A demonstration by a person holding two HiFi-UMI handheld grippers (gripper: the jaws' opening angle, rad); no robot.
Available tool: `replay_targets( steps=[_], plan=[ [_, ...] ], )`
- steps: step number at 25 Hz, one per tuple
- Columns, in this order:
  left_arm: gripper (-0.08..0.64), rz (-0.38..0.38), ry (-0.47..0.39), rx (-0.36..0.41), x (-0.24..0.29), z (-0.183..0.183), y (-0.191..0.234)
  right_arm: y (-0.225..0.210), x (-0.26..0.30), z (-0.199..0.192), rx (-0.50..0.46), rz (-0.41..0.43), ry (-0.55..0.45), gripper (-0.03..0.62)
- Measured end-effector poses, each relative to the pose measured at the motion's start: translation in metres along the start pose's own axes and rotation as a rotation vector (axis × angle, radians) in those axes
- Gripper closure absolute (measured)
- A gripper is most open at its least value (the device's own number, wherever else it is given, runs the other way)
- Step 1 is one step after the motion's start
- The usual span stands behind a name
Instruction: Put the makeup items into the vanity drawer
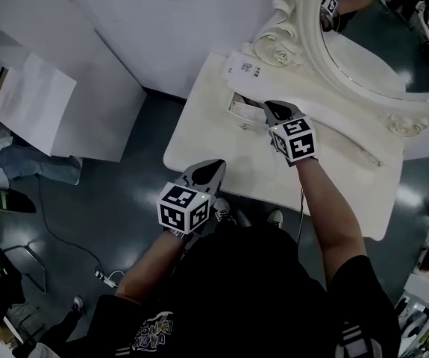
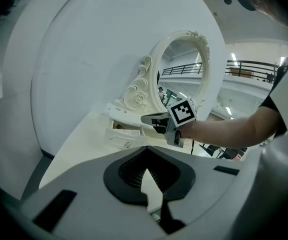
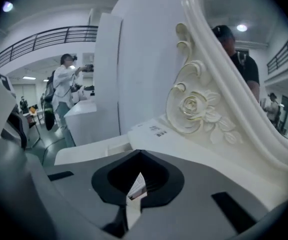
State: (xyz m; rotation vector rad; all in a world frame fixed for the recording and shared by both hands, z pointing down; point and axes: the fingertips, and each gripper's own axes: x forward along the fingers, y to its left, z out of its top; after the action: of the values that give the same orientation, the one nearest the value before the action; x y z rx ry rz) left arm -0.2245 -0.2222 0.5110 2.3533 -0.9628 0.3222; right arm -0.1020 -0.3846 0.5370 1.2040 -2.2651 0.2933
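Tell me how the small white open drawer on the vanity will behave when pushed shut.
The small white drawer looks shallow and thin-walled, so it probably slides under a light push. Its round knob sits mid-front; pushing there should keep it straight. The flat pale item inside may shift slightly.

Head view dim, underexposed, flat overhead light. Soft glare spots on floor, white tabletop brightest. Gripper views: heavy fisheye, curved edges, black vignetted corners. Ceiling light blown out. Near foreground soft.
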Motion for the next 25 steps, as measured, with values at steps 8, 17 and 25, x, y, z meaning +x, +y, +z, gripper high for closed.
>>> replay_targets(
  steps=[8, 17, 25],
  plan=[
    [0.560, -0.094, 0.012, 0.070, 0.030, 0.012, -0.019, -0.037, -0.075, -0.010, 0.213, -0.137, -0.088, 0.563],
    [0.560, -0.194, 0.018, 0.156, 0.065, 0.017, -0.091, -0.051, -0.180, -0.037, 0.374, -0.211, -0.202, 0.563],
    [0.560, -0.184, 0.017, 0.155, 0.086, 0.007, -0.152, -0.056, -0.256, -0.068, 0.438, -0.211, -0.254, 0.563]
  ],
)
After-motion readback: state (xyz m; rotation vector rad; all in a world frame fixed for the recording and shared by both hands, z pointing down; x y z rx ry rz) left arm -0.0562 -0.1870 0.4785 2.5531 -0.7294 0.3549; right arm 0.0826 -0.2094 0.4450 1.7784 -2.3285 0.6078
